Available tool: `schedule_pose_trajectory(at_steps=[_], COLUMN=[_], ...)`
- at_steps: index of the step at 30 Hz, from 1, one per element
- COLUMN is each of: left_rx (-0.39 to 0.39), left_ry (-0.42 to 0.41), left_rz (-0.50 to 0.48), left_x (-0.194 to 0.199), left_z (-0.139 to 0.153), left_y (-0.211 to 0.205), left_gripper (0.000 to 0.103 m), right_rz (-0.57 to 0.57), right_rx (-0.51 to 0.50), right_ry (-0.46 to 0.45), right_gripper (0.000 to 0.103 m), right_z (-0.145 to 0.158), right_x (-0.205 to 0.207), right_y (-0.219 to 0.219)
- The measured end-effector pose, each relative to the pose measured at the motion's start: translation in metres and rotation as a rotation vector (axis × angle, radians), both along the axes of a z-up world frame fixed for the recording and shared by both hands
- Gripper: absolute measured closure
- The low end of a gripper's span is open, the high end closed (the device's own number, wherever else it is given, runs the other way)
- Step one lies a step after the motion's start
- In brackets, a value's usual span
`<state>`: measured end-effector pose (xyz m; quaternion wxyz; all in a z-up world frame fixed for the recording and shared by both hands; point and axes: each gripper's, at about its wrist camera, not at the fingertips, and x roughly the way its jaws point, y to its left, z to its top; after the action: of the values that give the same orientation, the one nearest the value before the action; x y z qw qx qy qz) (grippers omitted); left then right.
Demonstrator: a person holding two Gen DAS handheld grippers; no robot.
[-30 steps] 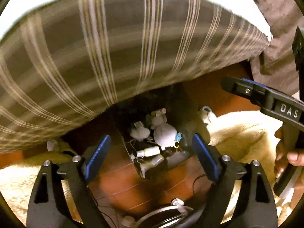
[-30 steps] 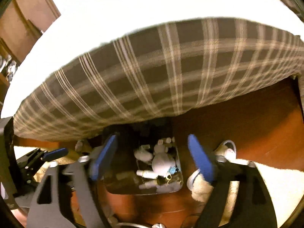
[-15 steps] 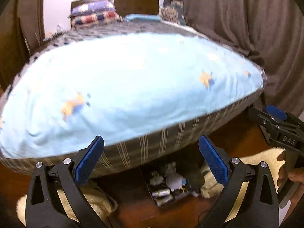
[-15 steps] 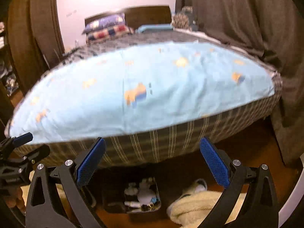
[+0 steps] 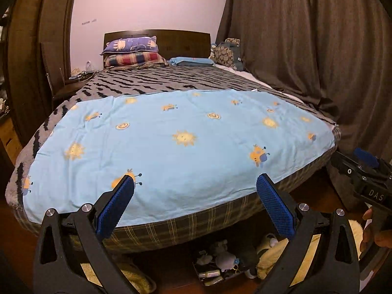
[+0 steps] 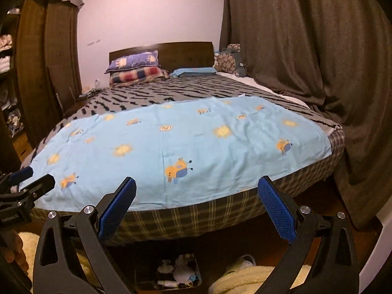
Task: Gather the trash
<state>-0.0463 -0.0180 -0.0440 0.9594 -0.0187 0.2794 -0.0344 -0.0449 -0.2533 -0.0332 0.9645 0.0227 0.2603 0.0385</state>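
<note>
Both grippers are now lifted well above where they were a second ago, when they pointed down at the floor under the bed edge; the whole bed [image 5: 186, 132] with its light blue sheet [image 5: 171, 147] fills the view instead of the plaid mattress side [image 5: 186, 223]. The left gripper [image 5: 194, 207] has its blue-padded fingers [image 5: 115, 207] spread wide with nothing between them, a touch wider than before. The right gripper [image 6: 196, 208] is likewise spread and empty, much as it was earlier. The trash, small bottles and crumpled white bits, lies in a dark tray [image 5: 216, 268] on the wooden floor [image 5: 176, 269] just under the foot of the bed; it was large and centred between the fingers a second ago and now sits small at the bottom of both views [image 6: 171, 273]. A cream fluffy rug [image 6: 245, 278] lies beside the tray. Dark curtains [image 5: 306, 49] hang at the right, and pillows [image 5: 133, 52] are stacked at the headboard.
</note>
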Motion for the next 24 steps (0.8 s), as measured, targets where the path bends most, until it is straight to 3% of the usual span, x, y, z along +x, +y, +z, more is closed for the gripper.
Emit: schedule_pose_trajectory(at_steps=[24], left_rx=[-0.009], left_ry=[-0.004], left_rz=[0.004], left_x=[-0.010], left_z=[0.002], left_y=[0.005], left_gripper=[0.008], right_rz=[0.023], right_rx=[0.012], right_ry=[0.009], right_gripper=[0.003], right_z=[0.003], right_x=[-0.006], right_y=[0.010])
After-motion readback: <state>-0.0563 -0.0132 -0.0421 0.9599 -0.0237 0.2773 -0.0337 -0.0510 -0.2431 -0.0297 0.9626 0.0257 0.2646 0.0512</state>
